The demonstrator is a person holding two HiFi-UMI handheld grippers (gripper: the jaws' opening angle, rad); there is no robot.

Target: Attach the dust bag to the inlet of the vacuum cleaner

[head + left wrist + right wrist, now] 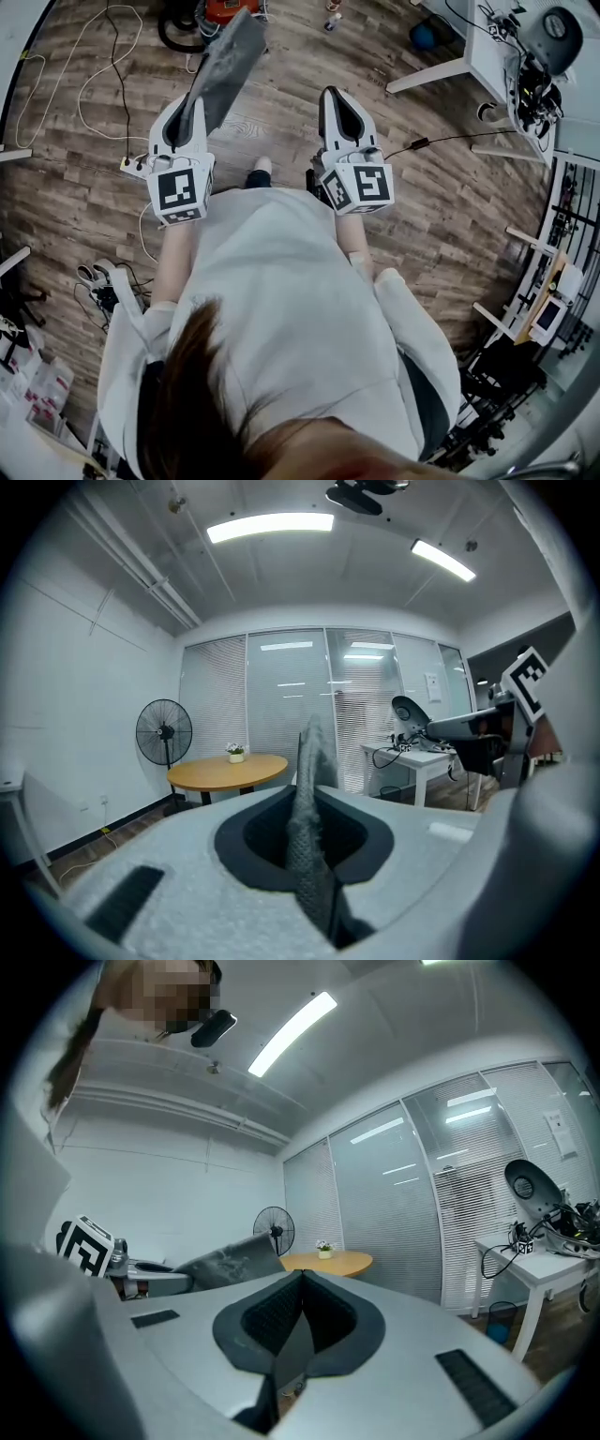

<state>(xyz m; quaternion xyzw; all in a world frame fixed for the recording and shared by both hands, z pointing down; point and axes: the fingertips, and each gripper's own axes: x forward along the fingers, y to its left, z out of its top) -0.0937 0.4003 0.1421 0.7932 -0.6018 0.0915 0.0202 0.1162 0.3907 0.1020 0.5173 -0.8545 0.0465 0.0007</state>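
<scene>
**Grey dust bag clamped in left gripper; right gripper closed, empty**

In the head view, a thin white cable (81,98) is seen looped over the brown wooden plank floor (281,122) at the upper left. Just right of it, the left gripper (195,101) is held out by a person in a white top (281,309). Its jaws are pressed onto the lower edge of a flat grey fabric dust bag (230,58), which slants up and to the right from the tips. An orange-bodied vacuum cleaner with a black hose (225,7) is partly cut off at the top edge, near the bag's far end. Right of centre, the right gripper (332,94) is held alongside, its jaws brought together with nothing between them. A white desk (489,70) is seen at the upper right.
</scene>
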